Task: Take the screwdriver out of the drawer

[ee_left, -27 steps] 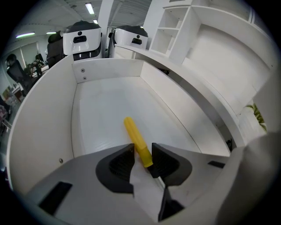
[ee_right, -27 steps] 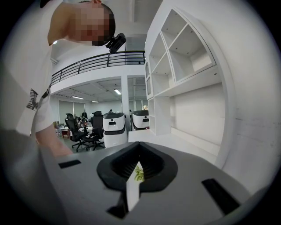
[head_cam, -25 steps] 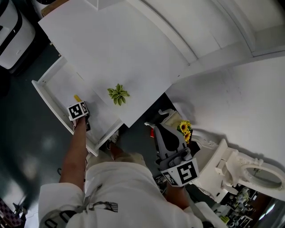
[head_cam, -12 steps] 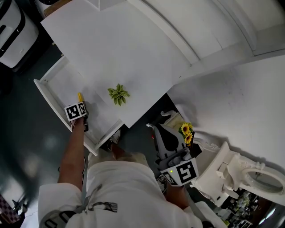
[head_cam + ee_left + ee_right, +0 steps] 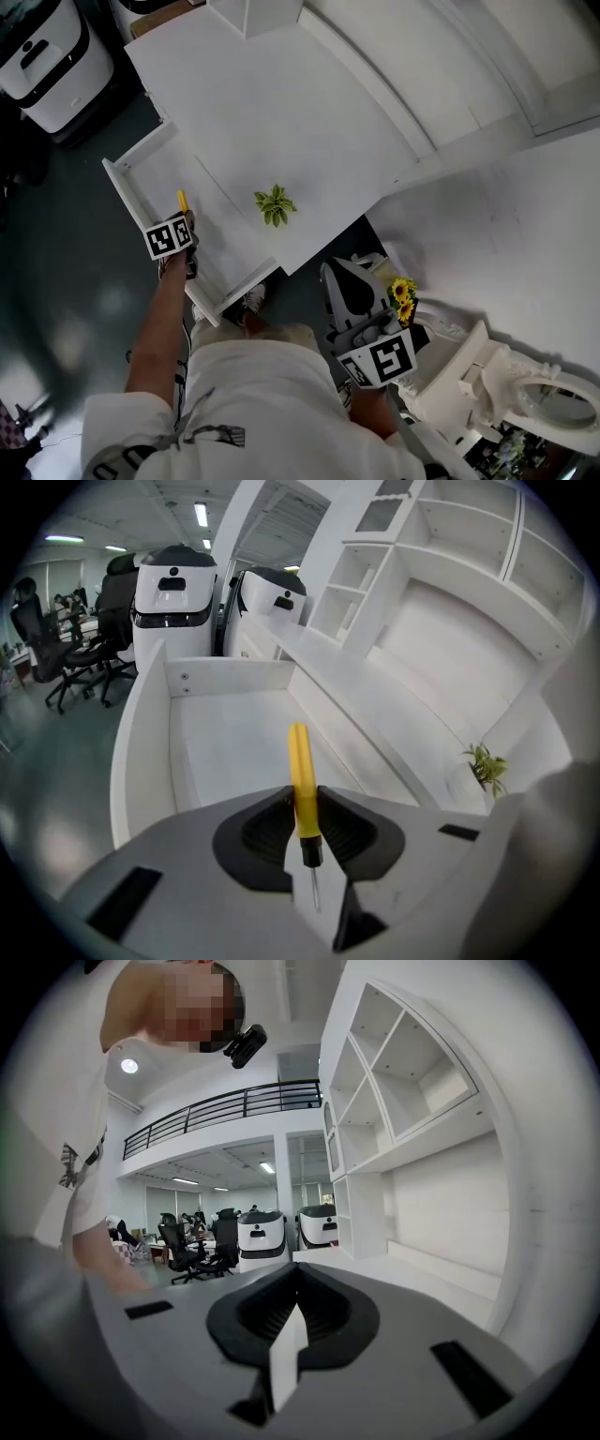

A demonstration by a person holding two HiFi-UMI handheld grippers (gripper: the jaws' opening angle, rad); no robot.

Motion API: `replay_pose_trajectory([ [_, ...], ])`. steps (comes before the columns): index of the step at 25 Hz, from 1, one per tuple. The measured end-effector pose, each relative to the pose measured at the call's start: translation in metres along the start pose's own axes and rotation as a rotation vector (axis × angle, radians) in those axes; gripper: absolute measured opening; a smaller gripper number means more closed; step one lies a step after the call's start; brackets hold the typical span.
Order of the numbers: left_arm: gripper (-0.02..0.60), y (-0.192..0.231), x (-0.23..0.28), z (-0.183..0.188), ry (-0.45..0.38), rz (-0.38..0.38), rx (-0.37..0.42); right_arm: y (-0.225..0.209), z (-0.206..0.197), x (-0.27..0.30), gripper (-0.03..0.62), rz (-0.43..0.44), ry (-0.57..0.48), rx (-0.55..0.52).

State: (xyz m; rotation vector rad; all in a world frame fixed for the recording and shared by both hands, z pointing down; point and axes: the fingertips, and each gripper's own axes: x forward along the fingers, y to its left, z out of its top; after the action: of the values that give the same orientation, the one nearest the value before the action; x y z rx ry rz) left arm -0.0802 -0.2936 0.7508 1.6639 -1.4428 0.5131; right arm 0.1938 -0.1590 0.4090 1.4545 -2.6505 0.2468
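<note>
A screwdriver [image 5: 300,780] with a yellow handle and a thin metal shaft is clamped between the black pads of my left gripper [image 5: 302,822], its handle pointing away from me. In the head view the left gripper [image 5: 178,246] hangs over the open white drawer [image 5: 141,202], with the yellow screwdriver [image 5: 182,200] sticking out past its marker cube. My right gripper [image 5: 361,305] is held low beside the person's body, away from the drawer; its jaws are shut with nothing between them [image 5: 298,1321].
A white desk top [image 5: 281,122] carries a small green plant [image 5: 275,204]. White shelving [image 5: 403,1082] rises behind it. White robot units [image 5: 173,583] and office chairs [image 5: 94,639] stand beyond the drawer. A bunch of sunflowers [image 5: 403,295] sits near the right gripper.
The left gripper has lifted with the screwdriver, which now stands clear above the drawer floor. The head view has shifted. The right gripper has barely moved.
</note>
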Motion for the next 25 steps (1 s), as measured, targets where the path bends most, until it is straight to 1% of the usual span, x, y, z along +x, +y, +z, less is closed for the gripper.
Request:
replay_pose_trajectory([
  [6,0.086,-0.005,-0.038,0.028,-0.091,-0.039,0.009,0.016,0.008,0.003,0.008,0.028,-0.022,-0.015],
  [9,0.086,-0.004,-0.059,0.036,-0.129,-0.048,0.015,0.023,0.015,0.004,0.008,0.037,-0.042,-0.028],
  [14,0.086,0.000,-0.087,0.043,-0.172,-0.060,0.018,0.036,0.030,0.005,0.008,0.052,-0.079,-0.051],
  [20,0.086,-0.005,-0.119,0.055,-0.220,-0.085,0.059,0.050,0.038,0.003,0.008,0.055,-0.099,-0.064],
  [25,0.086,-0.005,-0.139,0.064,-0.249,-0.098,0.069,0.063,0.043,0.000,0.008,0.056,-0.115,-0.066],
])
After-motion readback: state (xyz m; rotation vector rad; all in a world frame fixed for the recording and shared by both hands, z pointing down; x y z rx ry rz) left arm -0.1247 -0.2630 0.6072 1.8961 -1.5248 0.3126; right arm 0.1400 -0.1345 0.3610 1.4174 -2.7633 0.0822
